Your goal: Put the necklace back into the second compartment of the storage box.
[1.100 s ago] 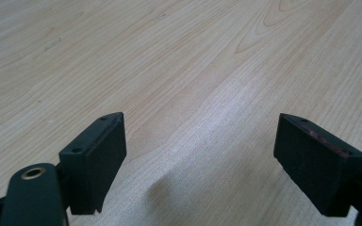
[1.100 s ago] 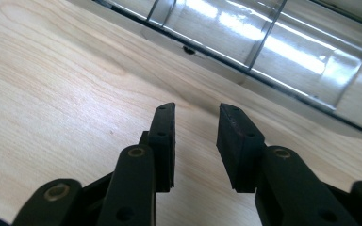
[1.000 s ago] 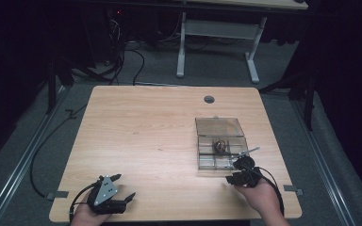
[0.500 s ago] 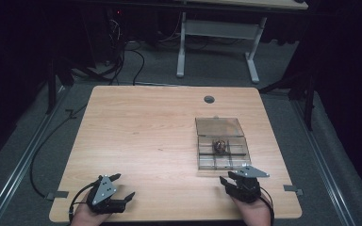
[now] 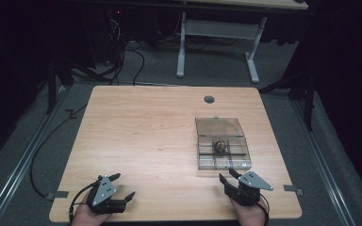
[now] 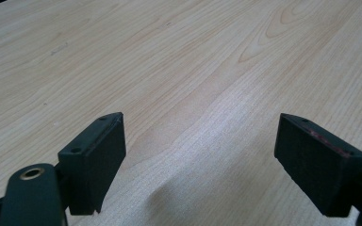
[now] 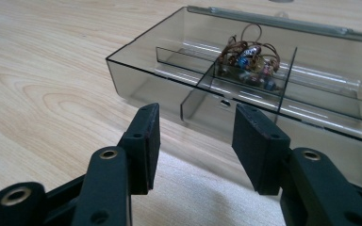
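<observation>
Right gripper (image 7: 195, 141) fingers just opening, empty, near clear compartment box (image 7: 169, 70), left gripper (image 6: 202, 160) fingers wide apart, empty

No legible text, label, brand mark, number or sign was found in any view. The table (image 5: 146, 141) top carries bare wood grain with no marking. The clear plastic box (image 7: 179, 70) has plain walls and dividers, without sticker or print. The black gripper fingers (image 7: 143, 141) show screw holes and no lettering. The grey plate on the right gripper (image 5: 232, 179) is unmarked as far as can be made out. The small parts in the box show coloured bands, too small to read as any code.
</observation>
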A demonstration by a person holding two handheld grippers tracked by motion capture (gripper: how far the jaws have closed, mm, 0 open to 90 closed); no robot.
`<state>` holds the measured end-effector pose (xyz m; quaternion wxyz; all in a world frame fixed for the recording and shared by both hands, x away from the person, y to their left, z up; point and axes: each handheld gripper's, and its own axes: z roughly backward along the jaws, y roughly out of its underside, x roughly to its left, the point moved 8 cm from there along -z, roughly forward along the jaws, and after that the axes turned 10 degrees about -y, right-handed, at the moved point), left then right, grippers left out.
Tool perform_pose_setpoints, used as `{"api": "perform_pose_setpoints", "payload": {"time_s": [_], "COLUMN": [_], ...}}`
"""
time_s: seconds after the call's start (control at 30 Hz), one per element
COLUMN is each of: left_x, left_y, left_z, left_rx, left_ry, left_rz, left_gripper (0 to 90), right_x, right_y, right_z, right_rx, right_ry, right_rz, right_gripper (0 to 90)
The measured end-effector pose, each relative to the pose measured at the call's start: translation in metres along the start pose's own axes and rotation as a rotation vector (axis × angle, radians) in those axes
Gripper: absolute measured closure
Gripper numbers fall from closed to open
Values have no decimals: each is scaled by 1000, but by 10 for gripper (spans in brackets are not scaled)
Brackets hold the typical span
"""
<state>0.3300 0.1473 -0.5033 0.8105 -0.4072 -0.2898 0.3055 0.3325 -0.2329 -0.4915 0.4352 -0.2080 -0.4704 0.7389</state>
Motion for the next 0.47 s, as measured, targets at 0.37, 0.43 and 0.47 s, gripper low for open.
{"api": "perform_pose_setpoints", "payload": {"time_s": [0.37, 0.43, 0.47], "left_x": [-1, -2, -2], "left_y": [0, 0, 0], "left_z": [0, 0, 0], "left_rx": [2, 2, 2], "left_ry": [4, 7, 7], "left_rz": [-10, -13, -14], "left_gripper": [174, 174, 173], "right_x": [-1, -2, -2], "right_y": [1, 1, 1], "right_z": [-1, -1, -1], "right_rx": [14, 16, 14], "right_ry": [6, 7, 7], "right_rz": [-15, -19, -22], "right_gripper": [514, 514, 512]}}
